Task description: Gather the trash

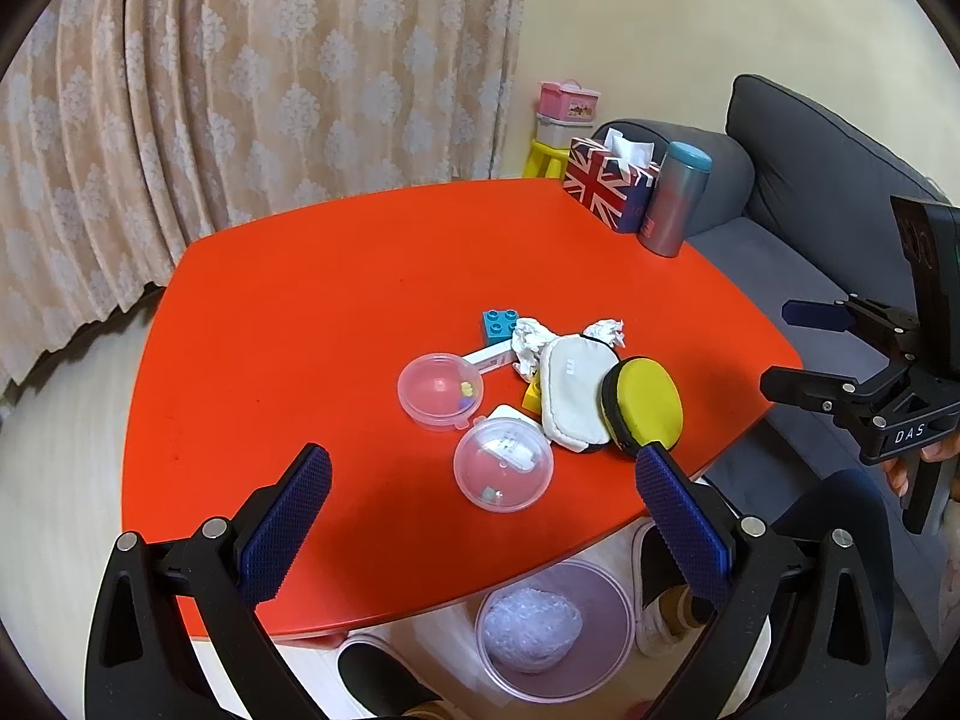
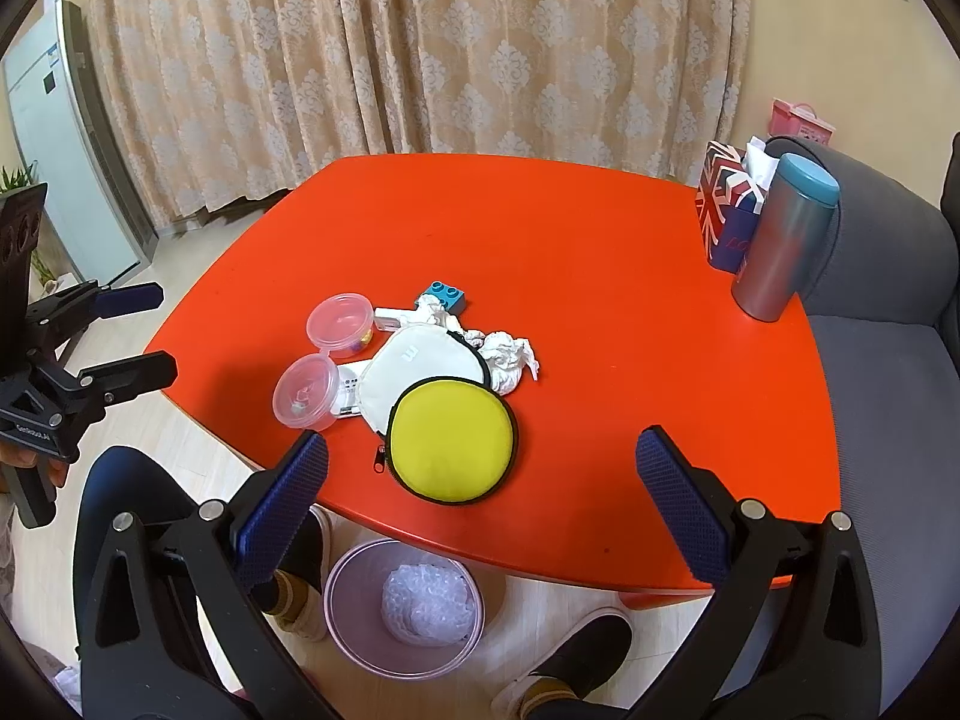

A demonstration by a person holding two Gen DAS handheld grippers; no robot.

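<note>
While my right claw (image 2: 483, 474) hangs wide open, the crumpled tissue (image 2: 509, 360) lies ahead beyond the yellow pouch (image 2: 451, 441).

Yellow pouch (image 2: 451, 441) and crumpled tissue (image 2: 509, 360) on red table (image 2: 600, 276).

Ahead of our grippers we see a smooth, glossy orange-red table (image 2: 600, 276) bearing crumpled white paper wads (image 2: 510, 360), clear glossy plastic capsules (image 1: 503, 459), a matt yellow fabric pouch (image 2: 451, 441) and a white cloth pouch (image 1: 570, 396), with a translucent pink plastic bin (image 2: 403, 606) below us.
</note>
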